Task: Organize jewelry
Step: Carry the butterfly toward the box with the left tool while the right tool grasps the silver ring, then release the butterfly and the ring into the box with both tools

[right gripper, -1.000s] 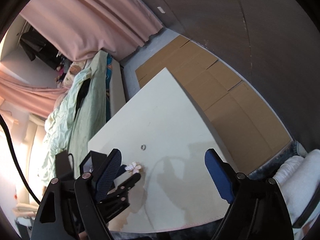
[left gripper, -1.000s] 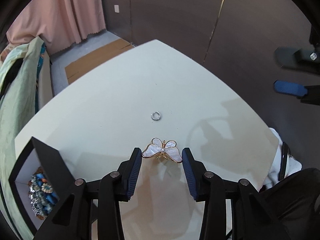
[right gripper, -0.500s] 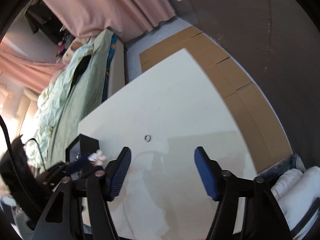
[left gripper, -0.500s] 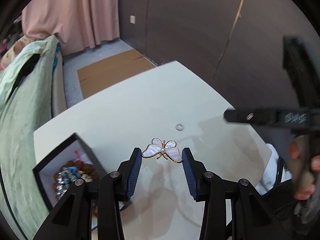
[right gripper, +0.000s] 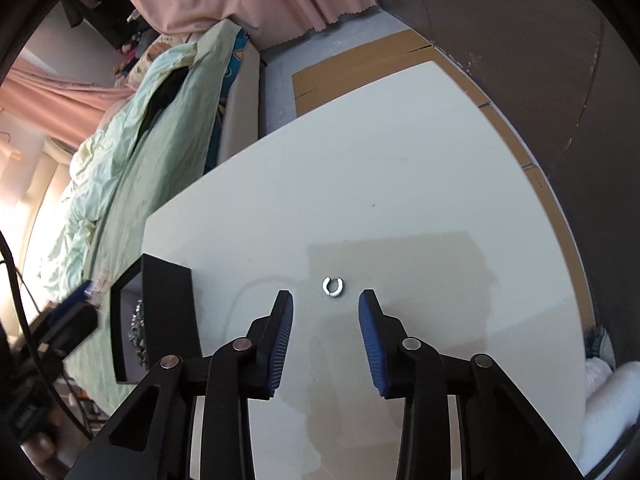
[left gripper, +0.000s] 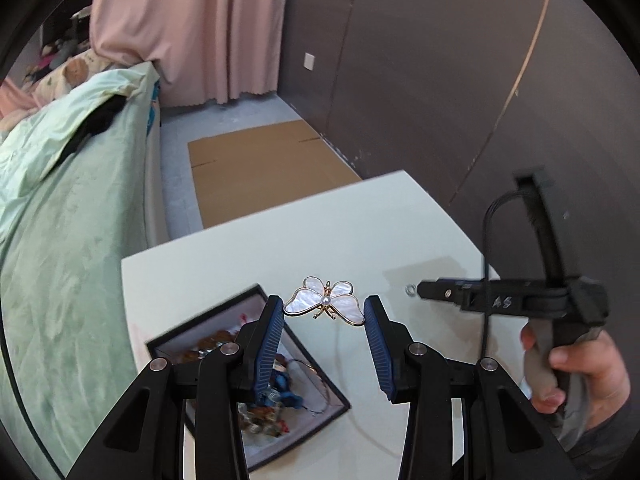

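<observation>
Left wrist view: my left gripper (left gripper: 324, 314) pinches a pearly white, gold-rimmed butterfly brooch (left gripper: 325, 301) by its wingtips, held above the bench (left gripper: 360, 232), the black jewelry box (left gripper: 256, 376) at seven o'clock. My right gripper (right gripper: 326, 308) hangs spread wide, the small silver ring (right gripper: 333, 285) at twelve o'clock between its fingertips.

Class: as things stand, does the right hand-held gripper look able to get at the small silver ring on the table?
Probably yes. The right hand-held gripper is open, and the small silver ring lies on bare table just beyond its fingertips, roughly centred between them. Nothing sits in the gap; the black box stands off to the left.
</observation>
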A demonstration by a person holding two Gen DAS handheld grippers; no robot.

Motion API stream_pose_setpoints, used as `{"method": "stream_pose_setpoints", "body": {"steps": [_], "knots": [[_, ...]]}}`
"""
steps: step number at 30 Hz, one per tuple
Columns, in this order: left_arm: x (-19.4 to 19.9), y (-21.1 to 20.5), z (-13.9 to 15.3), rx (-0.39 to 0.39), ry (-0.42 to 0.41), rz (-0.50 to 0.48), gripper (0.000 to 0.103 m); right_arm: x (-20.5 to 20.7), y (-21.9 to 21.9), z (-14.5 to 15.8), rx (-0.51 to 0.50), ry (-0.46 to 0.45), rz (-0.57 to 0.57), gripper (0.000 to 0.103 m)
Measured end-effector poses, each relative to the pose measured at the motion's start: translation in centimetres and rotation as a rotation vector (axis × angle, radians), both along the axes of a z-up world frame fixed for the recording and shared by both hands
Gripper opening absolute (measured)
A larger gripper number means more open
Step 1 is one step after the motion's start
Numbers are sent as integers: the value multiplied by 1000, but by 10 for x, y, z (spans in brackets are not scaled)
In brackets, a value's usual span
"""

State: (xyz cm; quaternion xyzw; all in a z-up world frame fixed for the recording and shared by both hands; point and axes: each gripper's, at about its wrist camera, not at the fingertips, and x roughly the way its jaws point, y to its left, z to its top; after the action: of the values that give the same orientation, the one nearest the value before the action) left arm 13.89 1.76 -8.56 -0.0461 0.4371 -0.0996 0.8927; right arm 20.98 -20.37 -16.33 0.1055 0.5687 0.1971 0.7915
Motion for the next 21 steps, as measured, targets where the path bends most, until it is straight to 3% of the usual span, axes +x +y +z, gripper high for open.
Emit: {"method": "stream_pose_setpoints", "body": {"steps": [6, 9, 13, 16, 21], "knots": [[6, 17, 4, -24, -11, 30, 43, 6, 19, -7, -112, -13, 22, 28], [10, 24, 5, -33, -11, 38, 43, 4, 28, -5, -206, -49, 31, 19], [12, 32, 4, -39, -3, 49, 43, 1, 37, -3, -289, -83, 54, 15], [11, 39, 5, -41, 2, 60, 43, 0, 36, 0, -296, -85, 53, 14], [6, 49, 5, -52, 23, 82, 43, -7, 36, 16, -200, -92, 49, 13]]}}
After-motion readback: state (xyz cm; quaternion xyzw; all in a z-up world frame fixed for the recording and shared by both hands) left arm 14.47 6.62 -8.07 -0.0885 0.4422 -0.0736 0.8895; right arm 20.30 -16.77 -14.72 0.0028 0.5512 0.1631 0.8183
